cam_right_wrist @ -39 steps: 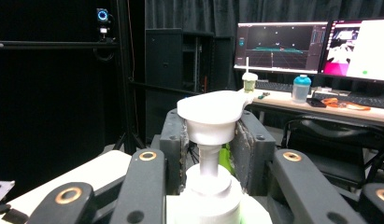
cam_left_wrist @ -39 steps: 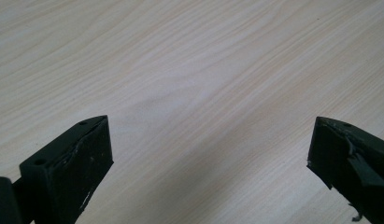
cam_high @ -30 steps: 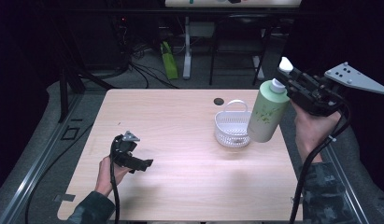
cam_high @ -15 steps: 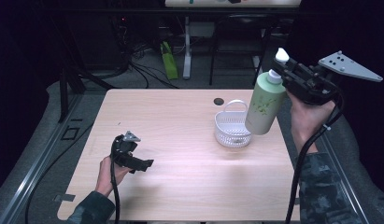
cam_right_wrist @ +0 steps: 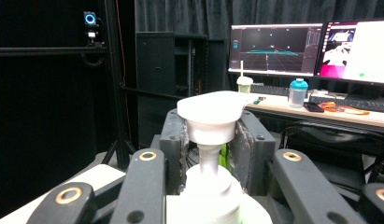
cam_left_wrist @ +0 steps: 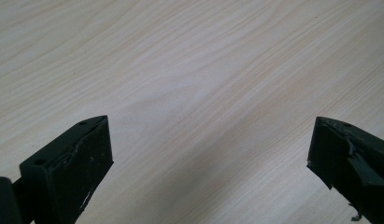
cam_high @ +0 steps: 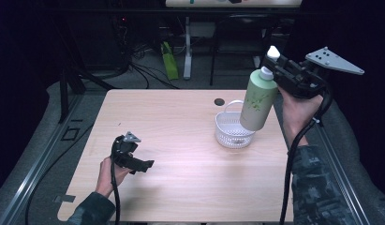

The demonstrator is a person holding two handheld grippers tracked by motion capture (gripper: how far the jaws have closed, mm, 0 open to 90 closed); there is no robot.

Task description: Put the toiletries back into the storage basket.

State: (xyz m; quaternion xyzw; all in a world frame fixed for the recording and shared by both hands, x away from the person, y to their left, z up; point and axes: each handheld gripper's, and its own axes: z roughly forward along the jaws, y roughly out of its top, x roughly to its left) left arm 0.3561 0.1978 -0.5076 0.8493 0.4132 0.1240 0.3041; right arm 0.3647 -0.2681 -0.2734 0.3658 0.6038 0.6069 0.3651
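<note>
Left tongs (cam_high: pixel 144 165): near the table's front-left corner, held low over the bare pale wood-grain table (cam_high: pixel 181 187); jaws stand wide apart with nothing between them, as the left gripper view shows.
Right tongs (cam_high: pixel 270 70): raised above the table's right edge, jaws closed on the neck of the pale green plastic pump bottle with a white dispenser head (cam_high: pixel 258 101); in the right gripper view the pads press the neck just under the white pump head (cam_right_wrist: pixel 213 112).
Bottle: lifted clear of the table, hanging tilted, its base just above the right rim of the small white perforated plastic basket with a hoop handle (cam_high: pixel 233 131).
Basket: sits toward the table's right side, looks empty.
Far: a small dark round spot (cam_high: pixel 219 101) lies near the table's back edge, behind the basket.
Done: bottle picked up and brought to the basket.
Left: apparently lowering it into the basket and letting go; the tilt may need righting first.
</note>
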